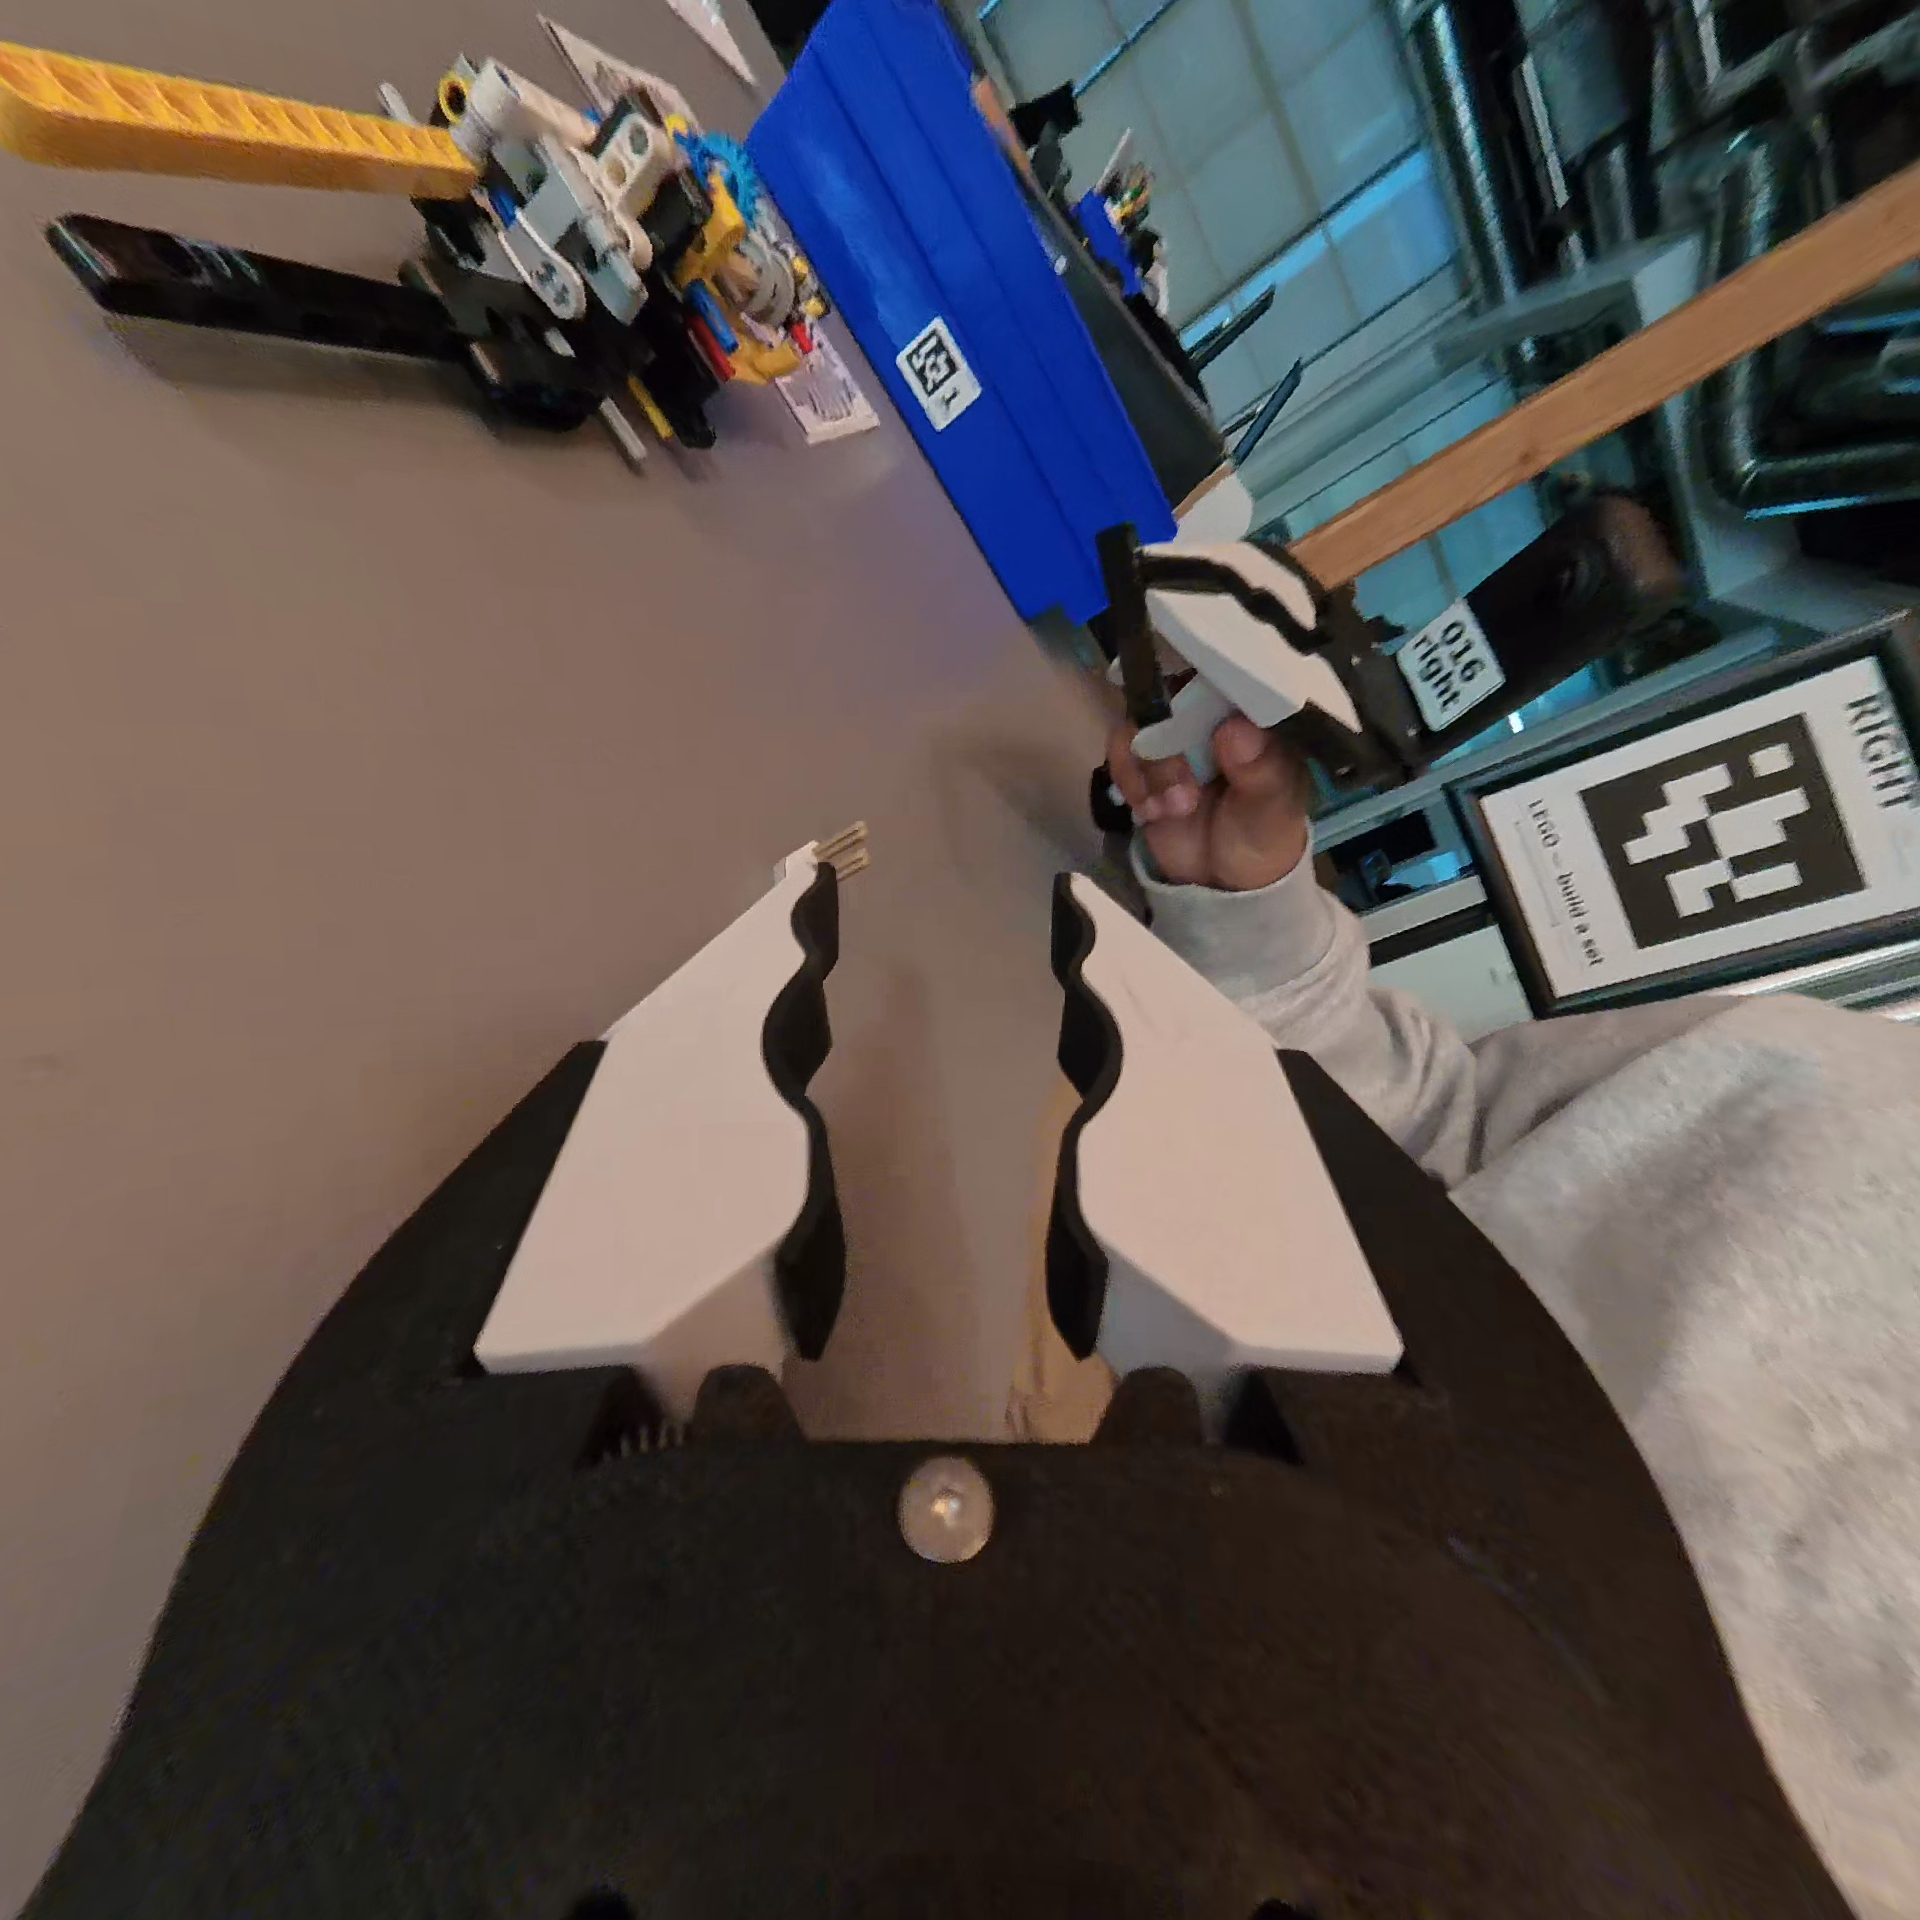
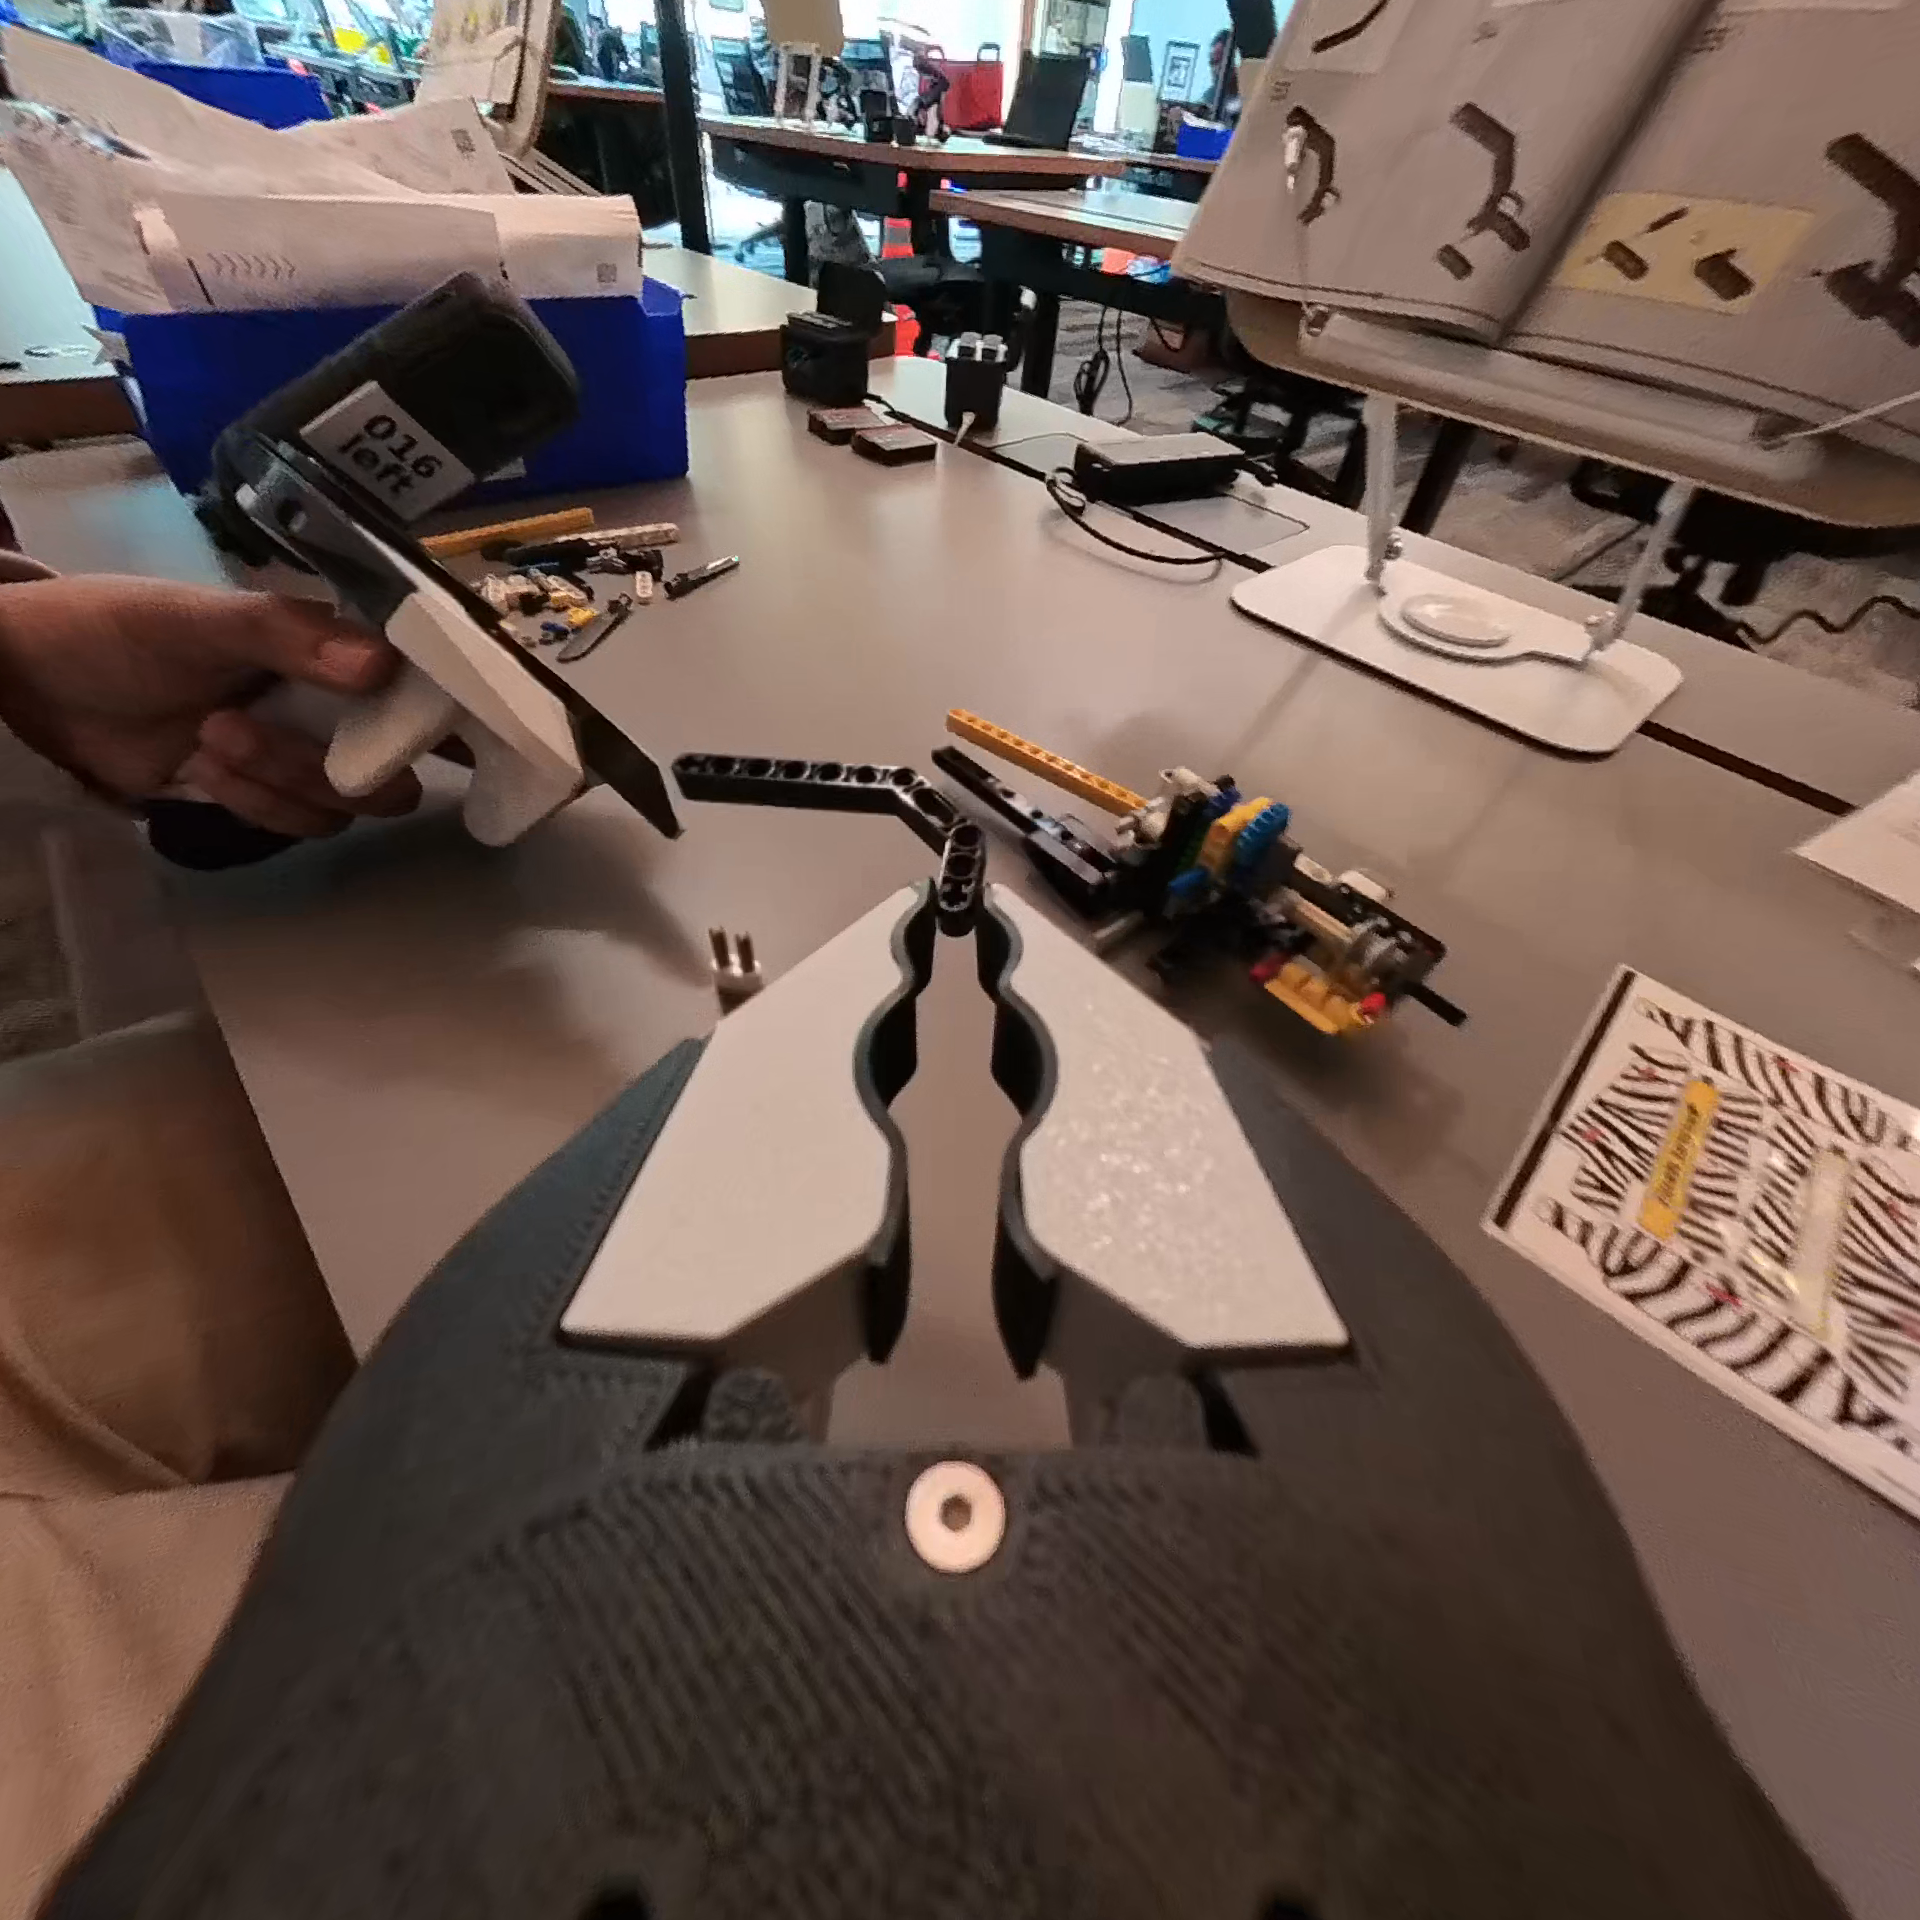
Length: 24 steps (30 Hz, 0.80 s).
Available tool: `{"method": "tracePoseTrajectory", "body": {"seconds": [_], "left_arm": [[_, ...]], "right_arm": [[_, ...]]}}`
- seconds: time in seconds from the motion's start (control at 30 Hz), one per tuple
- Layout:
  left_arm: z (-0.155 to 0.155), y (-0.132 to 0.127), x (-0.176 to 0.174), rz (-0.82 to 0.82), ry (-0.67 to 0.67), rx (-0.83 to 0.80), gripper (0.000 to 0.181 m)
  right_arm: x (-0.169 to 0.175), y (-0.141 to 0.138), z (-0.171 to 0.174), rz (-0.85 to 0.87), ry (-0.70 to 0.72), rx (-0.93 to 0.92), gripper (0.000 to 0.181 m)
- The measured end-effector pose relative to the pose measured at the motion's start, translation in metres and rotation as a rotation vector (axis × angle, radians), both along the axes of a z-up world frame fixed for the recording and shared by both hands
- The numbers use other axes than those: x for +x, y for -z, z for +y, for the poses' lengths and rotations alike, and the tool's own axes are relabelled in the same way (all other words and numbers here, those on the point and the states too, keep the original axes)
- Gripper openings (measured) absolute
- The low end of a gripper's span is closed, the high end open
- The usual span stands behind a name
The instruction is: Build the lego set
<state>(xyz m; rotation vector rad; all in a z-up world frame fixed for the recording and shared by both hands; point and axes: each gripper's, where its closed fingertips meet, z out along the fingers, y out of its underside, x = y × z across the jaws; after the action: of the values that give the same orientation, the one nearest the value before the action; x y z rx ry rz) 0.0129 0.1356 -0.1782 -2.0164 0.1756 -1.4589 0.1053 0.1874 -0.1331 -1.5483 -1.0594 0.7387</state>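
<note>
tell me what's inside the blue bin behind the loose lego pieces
White paper bags stick out above the rim of the blue bin. Its opaque walls hide anything lower inside.

Two claws point(image 2: 958, 914) point(image 2: 665, 805), one bent black beam point(image 2: 821, 779), one part-built model point(image 2: 1226, 883), one small white piece point(image 2: 736, 961), one blue bin point(image 2: 416, 384), one sticker sheet point(image 2: 1725, 1195), one booklet point(image 2: 1558, 166).

My right gripper point(image 2: 958, 902) pinches one end of a bent black beam point(image 2: 821, 781) above the grey table point(image 2: 935, 623), its jaws closed on the piece. The half-built model point(image 2: 1226, 883), with its yellow beam point(image 2: 1044, 767), lies just beyond. My left gripper point(image 2: 634, 779) hovers at left, near a small white connector point(image 2: 736, 964).
</note>
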Motion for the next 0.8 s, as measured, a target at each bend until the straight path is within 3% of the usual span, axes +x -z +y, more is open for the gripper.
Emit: {"method": "tracePoseTrajectory", "body": {"seconds": [0.17,0.4,0.63,0.8], "left_arm": [[-0.001,0.013,0.011,0.115,0.011,0.016,0.043],[0.005,0.025,0.026,0.23,-0.03,0.038,0.056],[0.01,0.025,0.033,0.235,-0.063,0.04,0.067],[0.007,0.026,0.041,0.238,-0.044,0.032,0.061]], "right_arm": [[0.02,0.0,-0.002,0.048,0.018,-0.03,0.006],[0.018,0.007,0.002,0.11,-0.009,-0.116,0.006],[0.014,0.008,0.001,0.122,-0.019,-0.127,0.006],[0.01,0.011,-0.001,0.113,-0.028,-0.127,0.006]]}}
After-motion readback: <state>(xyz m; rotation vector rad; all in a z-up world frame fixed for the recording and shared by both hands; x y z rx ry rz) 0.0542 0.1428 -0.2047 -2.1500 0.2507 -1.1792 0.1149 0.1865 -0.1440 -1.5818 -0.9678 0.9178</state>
